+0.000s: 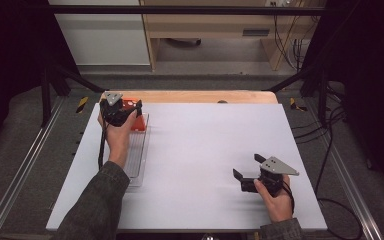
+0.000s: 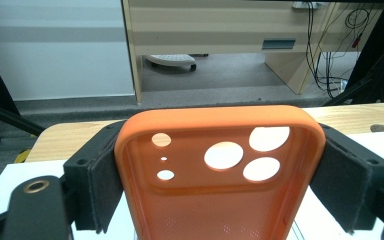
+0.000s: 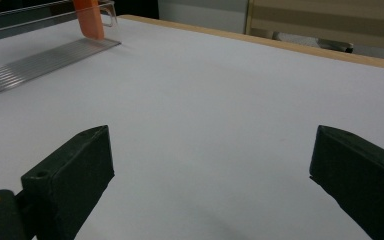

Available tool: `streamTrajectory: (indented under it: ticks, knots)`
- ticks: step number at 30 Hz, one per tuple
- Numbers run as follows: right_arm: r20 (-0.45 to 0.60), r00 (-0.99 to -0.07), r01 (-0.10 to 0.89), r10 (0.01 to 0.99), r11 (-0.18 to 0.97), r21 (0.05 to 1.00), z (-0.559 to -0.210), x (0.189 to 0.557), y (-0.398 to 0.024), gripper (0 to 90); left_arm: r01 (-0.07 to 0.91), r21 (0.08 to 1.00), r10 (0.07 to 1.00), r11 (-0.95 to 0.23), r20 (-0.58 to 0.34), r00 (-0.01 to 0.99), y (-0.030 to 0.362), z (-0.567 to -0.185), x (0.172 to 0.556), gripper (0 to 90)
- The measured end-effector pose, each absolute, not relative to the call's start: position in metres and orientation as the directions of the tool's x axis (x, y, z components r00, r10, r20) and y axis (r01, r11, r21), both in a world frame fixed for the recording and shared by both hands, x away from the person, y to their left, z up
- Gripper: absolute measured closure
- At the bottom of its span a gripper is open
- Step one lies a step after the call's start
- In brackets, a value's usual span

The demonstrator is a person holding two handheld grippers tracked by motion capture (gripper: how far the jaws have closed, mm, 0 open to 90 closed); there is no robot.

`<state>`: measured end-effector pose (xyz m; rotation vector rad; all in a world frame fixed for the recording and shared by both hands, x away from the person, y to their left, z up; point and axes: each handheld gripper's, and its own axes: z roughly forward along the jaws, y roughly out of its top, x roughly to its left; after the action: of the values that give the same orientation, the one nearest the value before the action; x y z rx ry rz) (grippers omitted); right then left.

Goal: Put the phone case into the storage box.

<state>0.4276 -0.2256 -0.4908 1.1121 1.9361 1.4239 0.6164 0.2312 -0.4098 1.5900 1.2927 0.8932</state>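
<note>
left gripper view: orange phone case [image 2: 220, 180] between claw [image 2: 220, 187] pads

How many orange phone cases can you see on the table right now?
1. The orange phone case is clamped between the left gripper fingers, above the far end of the clear ridged rack at the table's left side. None elsewhere.

Phone case [image 1: 136, 119] stood in rack [image 1: 136, 157] at bench [image 1: 205, 150] far left; right tool [image 1: 246, 170] positioned near right, well apart.
</note>
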Motion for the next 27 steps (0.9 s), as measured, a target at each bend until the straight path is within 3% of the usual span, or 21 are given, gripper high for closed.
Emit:
streamTrajectory:
  ticks: [27]
  knots:
    - [0.078, -0.548, 0.324, 0.833, 0.125, 0.938, -0.491, 0.4278, -0.2262, 3.7, 0.364, 0.928, 0.983, -0.082, 0.016, 0.181, 0.229, -0.4112, 0.6259, 16.4]
